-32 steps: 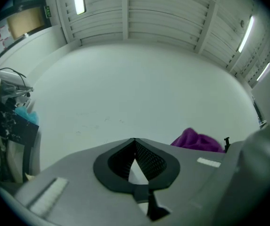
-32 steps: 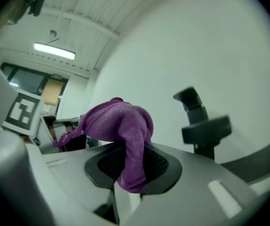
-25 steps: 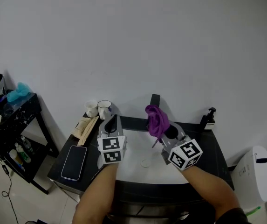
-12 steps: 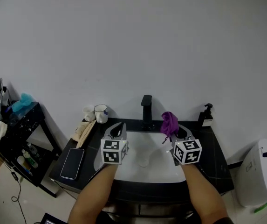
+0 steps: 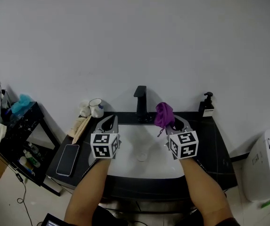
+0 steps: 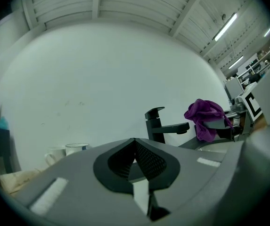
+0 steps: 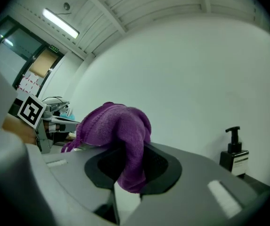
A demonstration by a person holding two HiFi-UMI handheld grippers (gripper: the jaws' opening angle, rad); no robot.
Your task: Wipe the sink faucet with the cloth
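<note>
1. The person's forearms (image 5: 90, 192) are cut off at the head view's lower edge
2. The left gripper (image 5: 108, 120), jaws together on nothing, sits at the left edge of the sink (image 5: 135, 168)
3. The right gripper (image 5: 171, 122) is clamped on the cloth (image 5: 163, 114), which hides its jaw tips
4. The cloth is purple, bunched and drooping, just right of the black faucet (image 5: 140, 101) and apart from it

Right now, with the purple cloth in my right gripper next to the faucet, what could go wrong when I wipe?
1. The right gripper holds the purple cloth by a small pinch, with most of it bunched above the jaws. Dragging it across the faucet might pull it loose into the sink.
2. The soap dispenser stands not far to that gripper's right, so a wide swing could knock it over.
</note>
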